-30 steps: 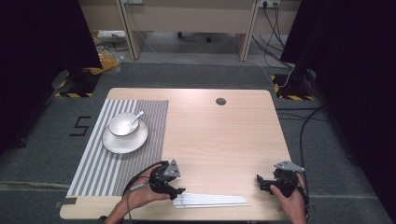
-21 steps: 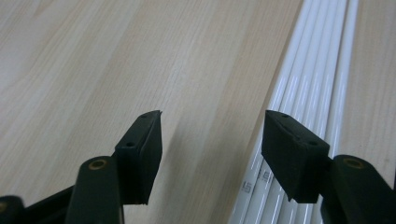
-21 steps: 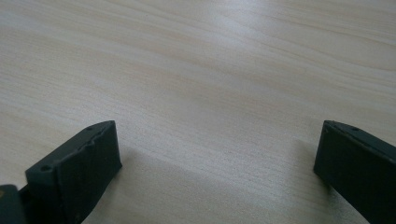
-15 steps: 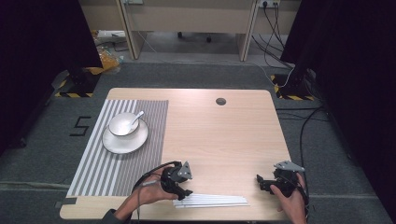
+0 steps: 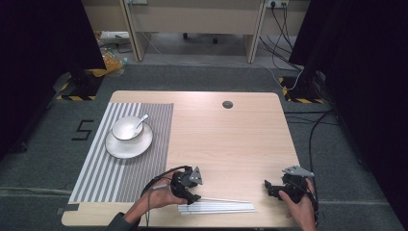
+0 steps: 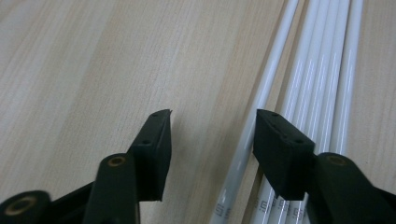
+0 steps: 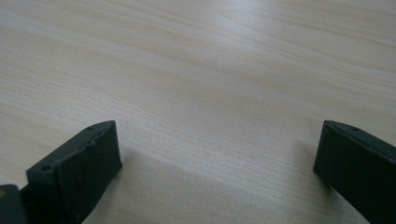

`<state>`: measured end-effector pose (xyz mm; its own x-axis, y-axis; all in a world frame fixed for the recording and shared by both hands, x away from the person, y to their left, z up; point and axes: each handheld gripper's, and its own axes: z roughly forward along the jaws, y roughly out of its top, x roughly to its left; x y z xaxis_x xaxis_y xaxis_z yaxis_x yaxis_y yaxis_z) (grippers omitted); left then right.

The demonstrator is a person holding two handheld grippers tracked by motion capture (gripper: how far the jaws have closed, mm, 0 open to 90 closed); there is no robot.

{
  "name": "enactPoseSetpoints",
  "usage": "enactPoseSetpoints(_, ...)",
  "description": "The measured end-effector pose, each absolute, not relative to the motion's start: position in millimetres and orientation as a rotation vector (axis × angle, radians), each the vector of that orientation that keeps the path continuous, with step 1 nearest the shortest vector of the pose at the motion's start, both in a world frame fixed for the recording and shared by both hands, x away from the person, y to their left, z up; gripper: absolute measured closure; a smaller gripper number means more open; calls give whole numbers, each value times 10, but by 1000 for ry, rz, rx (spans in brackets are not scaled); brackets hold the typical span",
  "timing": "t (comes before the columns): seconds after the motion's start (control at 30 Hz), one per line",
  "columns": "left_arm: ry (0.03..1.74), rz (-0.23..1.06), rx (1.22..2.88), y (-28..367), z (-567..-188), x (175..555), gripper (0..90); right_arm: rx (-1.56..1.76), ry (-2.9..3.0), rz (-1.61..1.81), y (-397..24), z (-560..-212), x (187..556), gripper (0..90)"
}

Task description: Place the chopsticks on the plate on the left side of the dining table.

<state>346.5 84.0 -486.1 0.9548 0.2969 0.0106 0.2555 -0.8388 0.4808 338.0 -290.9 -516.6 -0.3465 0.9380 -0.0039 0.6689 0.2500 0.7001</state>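
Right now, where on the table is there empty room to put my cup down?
The big bare wood between the striped mat and the table's right edge is free, up to the small round hole. The near edge is crowded: white sticks lie there, with the left gripper over them and the right gripper beside.

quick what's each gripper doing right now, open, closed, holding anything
Left gripper: open, jaws have just been closing; one white chopstick lies between them, not yet pinched.
Right gripper: open wide over the bare table, holding nothing.
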Motion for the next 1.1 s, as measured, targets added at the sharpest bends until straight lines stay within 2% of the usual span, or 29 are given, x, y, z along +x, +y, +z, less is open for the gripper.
enactPoseSetpoints(0.2,365,98,2622,822,-4869,3486,633,1464,2106,856,-2911,-5165,3381,5)
enactPoseSetpoints(0.53,326,67,2649,818,-4852,3490,789,1464,2107,856,-2912,-5164,3382,5)
enactPoseSetpoints(0.77,386,37,2634,900,-4856,3521,832,1463,2107,856,-2912,-5164,3382,5)
enactPoseSetpoints(1.1,466,35,2631,1022,-4853,3545,836,1461,2108,855,-2914,-5165,3383,5)
